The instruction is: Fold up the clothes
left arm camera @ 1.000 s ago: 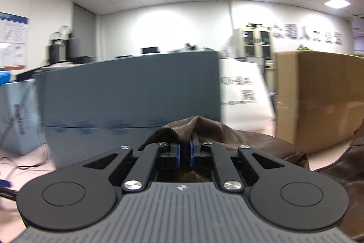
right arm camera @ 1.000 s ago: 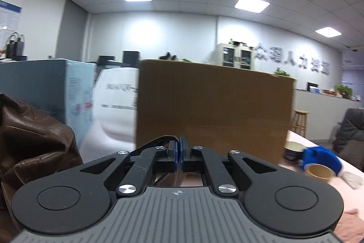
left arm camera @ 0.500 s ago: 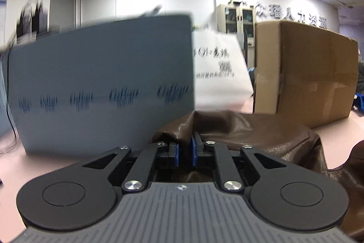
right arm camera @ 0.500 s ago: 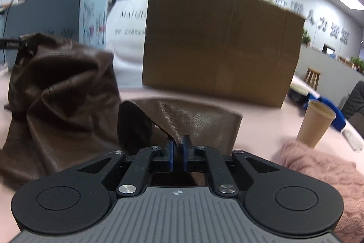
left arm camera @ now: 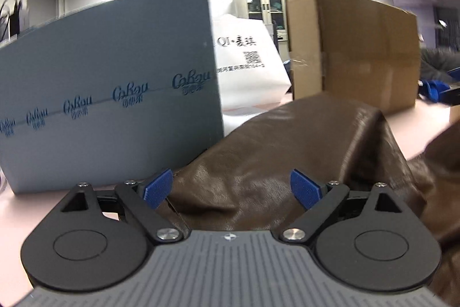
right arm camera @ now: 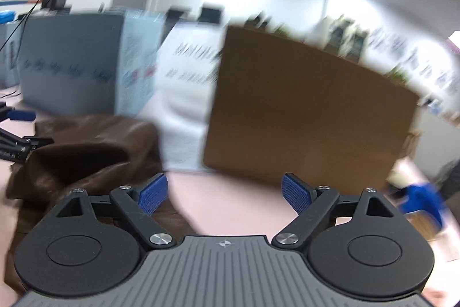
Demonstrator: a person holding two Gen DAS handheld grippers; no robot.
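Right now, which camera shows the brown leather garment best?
The left wrist view: the brown leather garment fills the centre, sharp, between open jaws. The right wrist view shows it only at the left edge, motion-blurred.

The brown leather garment (left arm camera: 287,163) is shiny and smooth, with soft wrinkles. It lies in a bumpy heap on the pink worktop (right arm camera: 230,200). In the left wrist view it rises like a small hill with a rounded top, and one side drops down in folds. In the right wrist view the same garment (right arm camera: 86,154) sits low on the left, with a dark hollow in its middle.
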